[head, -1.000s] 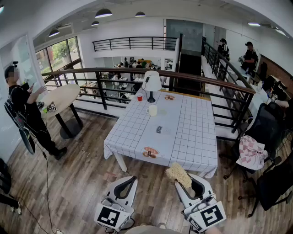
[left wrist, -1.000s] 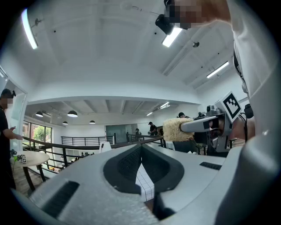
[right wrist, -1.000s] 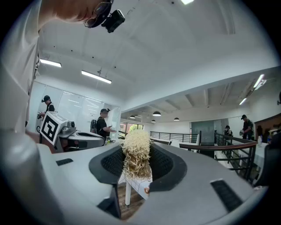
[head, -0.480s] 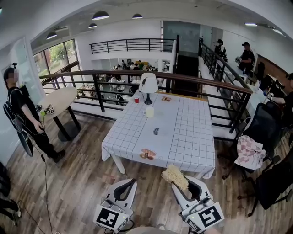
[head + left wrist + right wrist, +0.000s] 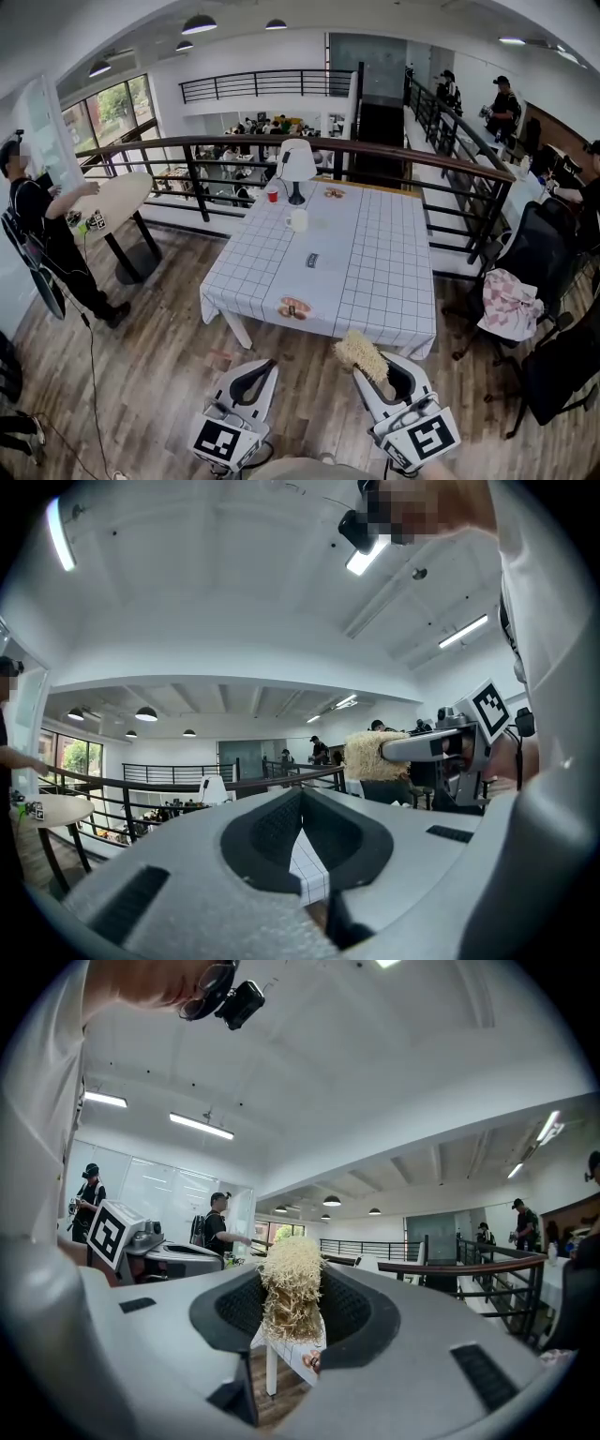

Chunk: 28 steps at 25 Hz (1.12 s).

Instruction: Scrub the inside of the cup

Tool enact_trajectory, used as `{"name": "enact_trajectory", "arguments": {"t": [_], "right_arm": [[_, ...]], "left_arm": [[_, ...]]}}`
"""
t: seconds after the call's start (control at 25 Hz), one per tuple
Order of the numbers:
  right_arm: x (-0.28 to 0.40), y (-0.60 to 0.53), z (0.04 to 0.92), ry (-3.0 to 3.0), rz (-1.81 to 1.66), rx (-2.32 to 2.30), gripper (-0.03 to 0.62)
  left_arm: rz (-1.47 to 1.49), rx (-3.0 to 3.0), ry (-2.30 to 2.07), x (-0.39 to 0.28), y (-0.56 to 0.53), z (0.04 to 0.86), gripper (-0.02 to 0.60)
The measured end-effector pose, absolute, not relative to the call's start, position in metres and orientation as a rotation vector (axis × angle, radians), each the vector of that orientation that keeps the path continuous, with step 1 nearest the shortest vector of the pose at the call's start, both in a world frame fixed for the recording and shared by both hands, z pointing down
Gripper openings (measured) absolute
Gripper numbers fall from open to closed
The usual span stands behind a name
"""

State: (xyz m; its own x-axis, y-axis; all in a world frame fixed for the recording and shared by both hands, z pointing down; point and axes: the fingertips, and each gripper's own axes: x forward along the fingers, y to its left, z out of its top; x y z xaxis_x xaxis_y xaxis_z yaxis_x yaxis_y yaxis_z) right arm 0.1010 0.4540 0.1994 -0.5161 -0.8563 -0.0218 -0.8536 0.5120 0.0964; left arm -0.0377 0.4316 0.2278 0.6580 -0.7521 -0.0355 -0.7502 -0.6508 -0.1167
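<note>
Far across the bench, beside the lamp, stands the cup; the right claw pinches a scrubber; the left claw is pressed together, empty; best walk up close and steady the cup first.

Your head camera looks forward and steeply down: the checked table sits well ahead at mid-frame, with the left gripper and right gripper close in along the bottom edge. Your left gripper view rides right behind its own jaws and faces level toward the table. Only a sliver of the table's near edge shows between them, and the right gripper pokes in from the right. Your right gripper view faces the same way, with the scrubber blocking its centre and the left gripper at its left. All three views share the table and the railing.
</note>
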Motion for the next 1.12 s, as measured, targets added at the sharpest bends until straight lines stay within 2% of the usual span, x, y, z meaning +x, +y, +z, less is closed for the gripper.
{"name": "enact_trajectory", "arguments": {"t": [0.56,1.12], "right_arm": [[0.140,0.442,0.214,-2.760,-0.080,1.481,0.138],[0.135,0.388,0.238,-2.743,-0.099,1.473,0.138]], "left_arm": [[-0.017,-2.725,1.348,-0.014,0.426,0.242,0.014],[0.008,-2.723,1.351,-0.018,0.376,0.261,0.014]]}}
